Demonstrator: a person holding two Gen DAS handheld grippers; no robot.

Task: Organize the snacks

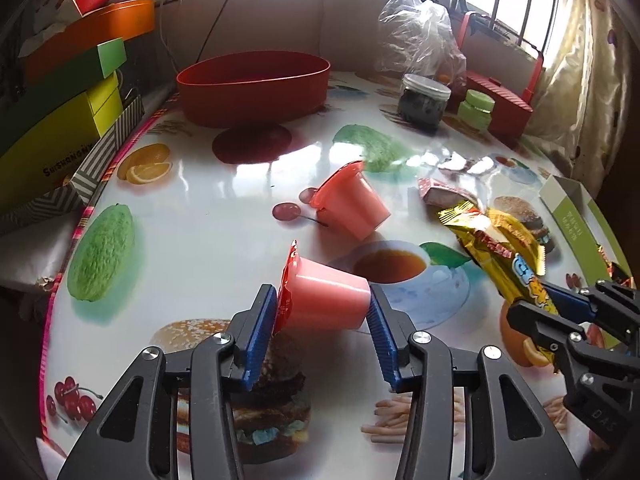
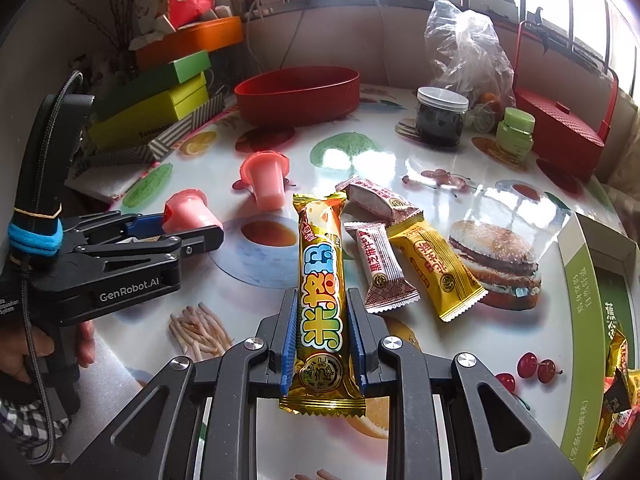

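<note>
Glossy and printed with burgers, cherries and a teacup, the worktop (image 2: 248,160) sits under a barred window that throws hard glare across it, so expect wrappers to slide on that sheen. Stacked gift boxes (image 1: 72,92) crowd the left edge, and a red oval bin (image 1: 256,84) waits at the back, empty as far as its near wall lets you see.

Your left tongs (image 1: 324,304) are closed on a pink jelly cup (image 1: 324,296), pinching it end to end: one pad on the foil lid, the other on the base. That is your first risk. Squeeze harder and the lid may dent or peel; ease off and the tapered cup can roll out. A second jelly cup (image 1: 352,204) lies tipped on its side just ahead, in your path to the bin, so a low carry could knock it rolling.

Your right tongs (image 2: 322,332) grip a gold snack bar (image 2: 320,288) near its lower end, leaving most of its length cantilevered forward. It may droop or swivel and sweep the wrapped snacks (image 2: 404,248) lying just beside it.

The two tools sit close together, so crossing paths toward the bin could make them collide. A dark-filled jar (image 2: 440,118) and a small green jar (image 2: 516,130) stand to the right at the back, well apart from the bin.
</note>
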